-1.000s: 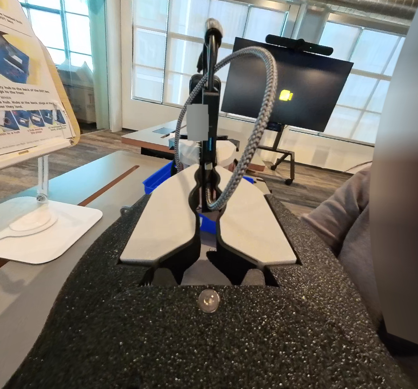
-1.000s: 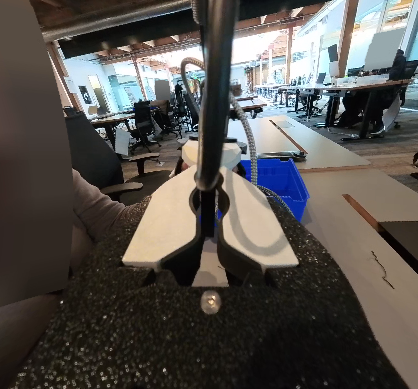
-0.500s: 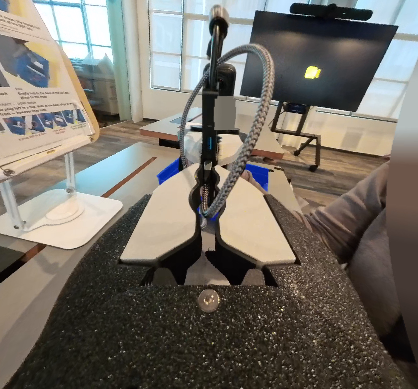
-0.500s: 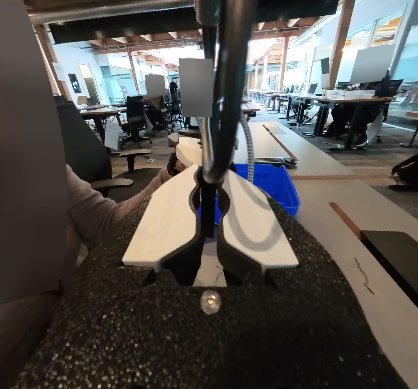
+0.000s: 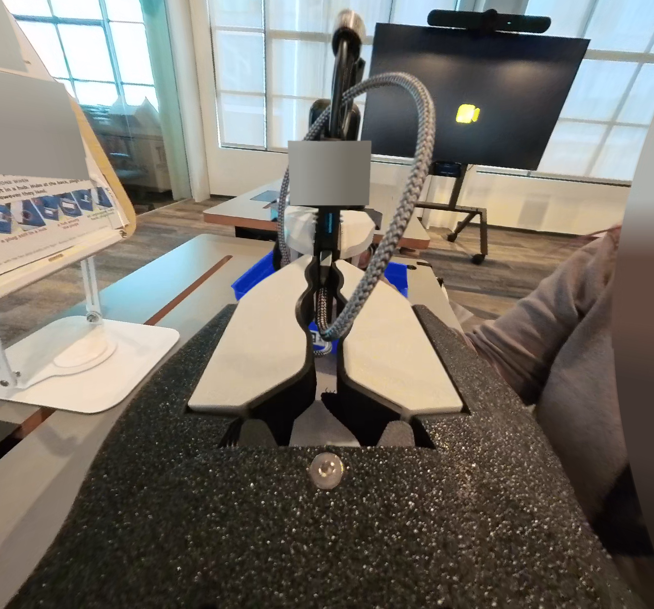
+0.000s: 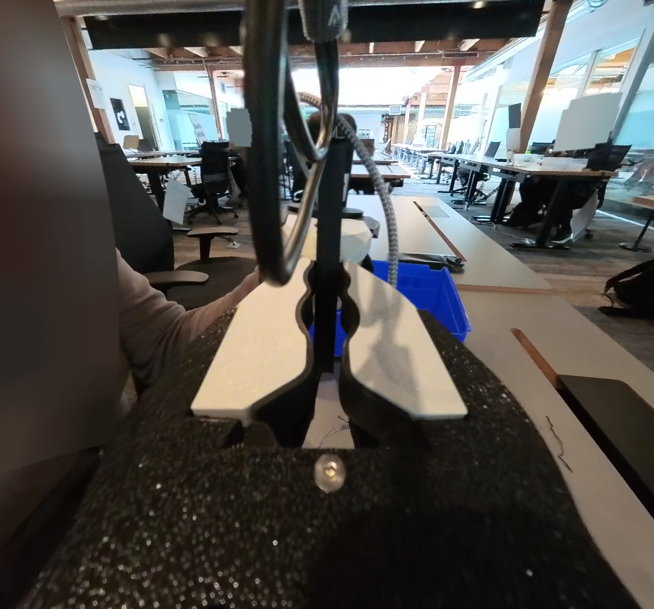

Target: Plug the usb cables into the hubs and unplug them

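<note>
My left gripper [image 5: 323,266] is shut on the plug end of a grey braided USB cable [image 5: 414,174], which loops up and back down between the fingers. The plug tip meets the edge of a slim black hub [image 5: 327,227] just ahead; I cannot tell whether it is seated. My right gripper [image 6: 325,266] is shut on that black hub [image 6: 325,316], held upright and edge-on. The hub's own black cable [image 6: 265,131] loops above it. The two grippers face each other closely, and the left one's white fingers [image 6: 354,238] show behind the hub.
A blue bin [image 6: 424,294] stands on the grey table [image 6: 513,344] below both grippers. A white document stand [image 5: 70,372] is at the left. A person's sleeve [image 5: 548,326] is at the right. A dark screen on a wheeled stand [image 5: 470,103] is far behind. My left and right fingertips are right by each other.
Both grippers stayed shut and close together. The hub's black cable loop has swung to the left in the right wrist view. The left wrist view has shifted slightly against the room.
</note>
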Demonstrator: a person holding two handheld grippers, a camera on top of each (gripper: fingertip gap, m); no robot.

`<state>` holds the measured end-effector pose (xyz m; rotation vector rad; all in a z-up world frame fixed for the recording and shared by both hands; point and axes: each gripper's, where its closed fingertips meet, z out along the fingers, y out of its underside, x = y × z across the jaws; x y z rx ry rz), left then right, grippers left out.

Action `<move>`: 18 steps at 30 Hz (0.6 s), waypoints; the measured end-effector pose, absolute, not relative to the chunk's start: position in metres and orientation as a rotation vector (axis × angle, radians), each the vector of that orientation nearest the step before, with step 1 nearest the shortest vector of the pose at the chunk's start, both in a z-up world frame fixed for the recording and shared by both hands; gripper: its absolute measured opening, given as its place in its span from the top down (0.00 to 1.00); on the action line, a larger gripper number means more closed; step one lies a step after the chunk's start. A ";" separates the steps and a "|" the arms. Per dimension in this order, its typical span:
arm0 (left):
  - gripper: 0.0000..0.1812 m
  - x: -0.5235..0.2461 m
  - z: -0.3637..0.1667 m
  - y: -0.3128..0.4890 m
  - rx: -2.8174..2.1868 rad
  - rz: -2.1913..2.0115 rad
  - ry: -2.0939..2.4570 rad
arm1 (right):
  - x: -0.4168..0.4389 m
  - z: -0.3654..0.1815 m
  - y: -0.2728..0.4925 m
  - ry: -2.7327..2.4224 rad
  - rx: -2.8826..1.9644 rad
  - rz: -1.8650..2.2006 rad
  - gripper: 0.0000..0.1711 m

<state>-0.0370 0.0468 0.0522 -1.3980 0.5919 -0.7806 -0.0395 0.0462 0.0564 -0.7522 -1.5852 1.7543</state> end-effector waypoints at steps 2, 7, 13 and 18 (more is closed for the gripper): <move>0.96 -0.037 0.050 0.043 -1.413 -0.778 0.620 | -0.039 0.054 0.043 -1.617 -0.746 1.752 0.94; 0.97 -0.033 0.042 0.041 -1.471 -0.734 0.671 | -0.035 0.046 0.040 -1.701 -0.776 1.682 0.94; 0.97 -0.035 0.049 0.041 -1.430 -0.733 0.647 | -0.036 0.051 0.039 -1.669 -0.763 1.663 0.94; 0.97 -0.040 0.052 0.042 -1.389 -0.782 0.607 | -0.041 0.057 0.041 -1.597 -0.741 1.730 0.94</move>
